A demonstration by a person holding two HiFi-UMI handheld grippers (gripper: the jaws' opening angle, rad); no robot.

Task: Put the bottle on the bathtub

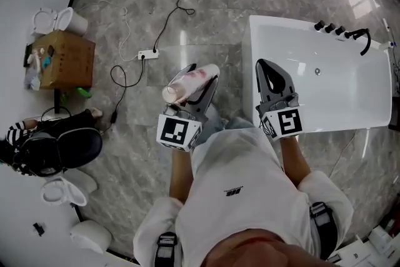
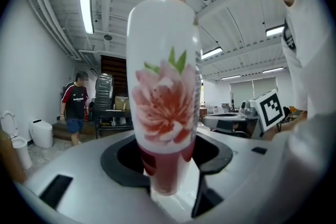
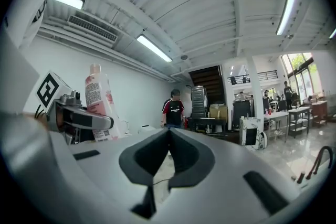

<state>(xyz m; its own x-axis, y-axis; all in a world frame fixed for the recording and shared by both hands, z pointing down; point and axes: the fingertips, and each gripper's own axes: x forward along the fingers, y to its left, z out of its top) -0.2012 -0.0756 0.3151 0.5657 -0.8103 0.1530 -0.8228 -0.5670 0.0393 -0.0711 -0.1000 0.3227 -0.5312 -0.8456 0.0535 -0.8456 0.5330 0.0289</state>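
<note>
Two grippers are out in front of me, one in each hand. My left gripper (image 1: 206,81) is clamped on the bottle (image 1: 189,82). The left gripper view shows both jaws pressing on the lower part of the bottle (image 2: 165,86), where reddish liquid shows below the white body and its pink flower print. Its pale pink cap points up in that view. My right gripper (image 1: 267,69) holds nothing. In the right gripper view its jaws are pressed together at the tips, with only the room beyond them (image 3: 169,136).

From the head view the bottle hangs over the grey marble floor (image 1: 206,3), just left of the bathtub (image 1: 350,103) and not touching it. The white tub lies at my right, with black taps (image 1: 342,31) along its far edge. My right gripper is above the tub's left end.

The right gripper view catches my left gripper (image 3: 79,115) at its left with the bottle (image 3: 98,102) standing up out of it.

Farther left on the floor sit a cardboard box (image 1: 62,59), a white toilet (image 1: 59,20) and a power strip (image 1: 148,54) with a black cable. A person in a red and black shirt (image 2: 75,105) stands far off.
</note>
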